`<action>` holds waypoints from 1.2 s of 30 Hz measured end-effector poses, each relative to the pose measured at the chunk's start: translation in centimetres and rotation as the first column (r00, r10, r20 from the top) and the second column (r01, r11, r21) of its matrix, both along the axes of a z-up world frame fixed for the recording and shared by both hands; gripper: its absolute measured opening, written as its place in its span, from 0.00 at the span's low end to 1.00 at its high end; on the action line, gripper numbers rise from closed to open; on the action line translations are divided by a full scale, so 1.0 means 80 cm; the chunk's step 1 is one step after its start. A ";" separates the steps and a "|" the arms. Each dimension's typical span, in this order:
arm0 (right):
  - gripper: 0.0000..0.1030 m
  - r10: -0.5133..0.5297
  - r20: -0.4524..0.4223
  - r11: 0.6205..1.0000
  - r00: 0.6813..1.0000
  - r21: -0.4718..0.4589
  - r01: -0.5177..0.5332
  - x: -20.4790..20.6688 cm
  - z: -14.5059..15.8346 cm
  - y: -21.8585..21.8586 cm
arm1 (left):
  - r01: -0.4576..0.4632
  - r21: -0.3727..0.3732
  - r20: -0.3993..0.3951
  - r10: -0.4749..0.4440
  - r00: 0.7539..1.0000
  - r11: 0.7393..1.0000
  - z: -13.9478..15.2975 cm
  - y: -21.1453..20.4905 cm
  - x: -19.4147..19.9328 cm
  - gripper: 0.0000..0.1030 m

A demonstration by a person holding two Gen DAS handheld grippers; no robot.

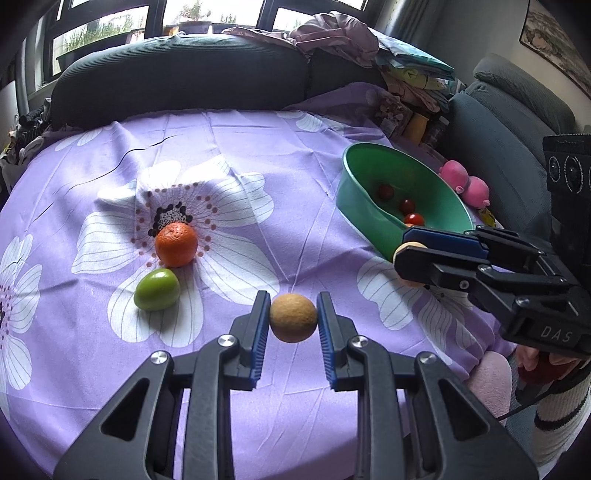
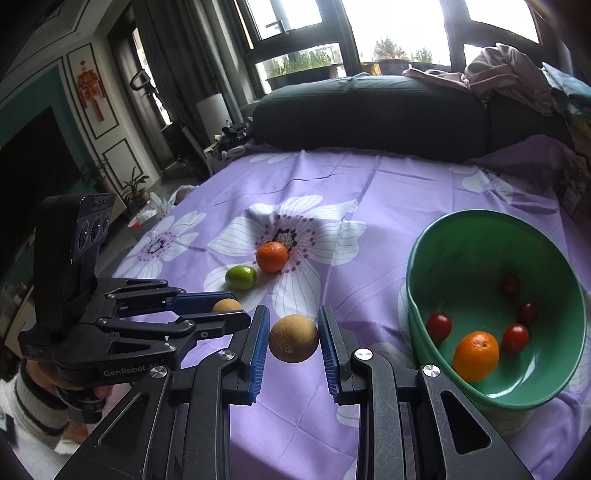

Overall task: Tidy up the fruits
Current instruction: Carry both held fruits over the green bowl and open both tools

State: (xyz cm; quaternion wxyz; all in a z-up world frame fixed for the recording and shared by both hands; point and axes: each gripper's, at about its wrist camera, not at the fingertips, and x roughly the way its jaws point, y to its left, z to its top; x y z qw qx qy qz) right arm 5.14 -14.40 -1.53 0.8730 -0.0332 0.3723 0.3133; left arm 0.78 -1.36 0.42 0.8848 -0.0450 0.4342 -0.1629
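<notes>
Nearest in the left wrist view, the left gripper has its blue-padded fingers clamped on a tan round fruit, which sits squarely between the two pads and is lifted off the purple flowered cloth covering the desk. In the right wrist view the right gripper likewise grips a brownish round fruit between its fingers, pads touching both sides.

Just beyond the left gripper, to the left, a green fruit lies on the cloth, touching or nearly touching an orange mandarin slightly farther off. Nothing stands between these and the grippers.

To the right sits a green bowl, tilted, holding another mandarin and several red cherry tomatoes. From the left view the right gripper partly hides the bowl's near rim.

A pink plush toy lies past the bowl on the right. Farthest back are a dark cushion, a heap of clothes and the windows.
</notes>
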 end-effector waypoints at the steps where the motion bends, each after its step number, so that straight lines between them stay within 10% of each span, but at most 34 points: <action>1: 0.28 -0.008 0.001 1.000 1.000 0.008 0.008 0.000 0.001 -0.005 | 0.008 0.004 0.002 -0.008 1.000 1.000 0.001 -0.005 0.002 0.25; 36: 0.28 -0.321 0.040 0.947 0.946 0.043 0.319 0.038 0.007 -0.151 | 0.255 0.074 0.061 -0.260 0.964 0.964 0.009 -0.167 0.111 0.25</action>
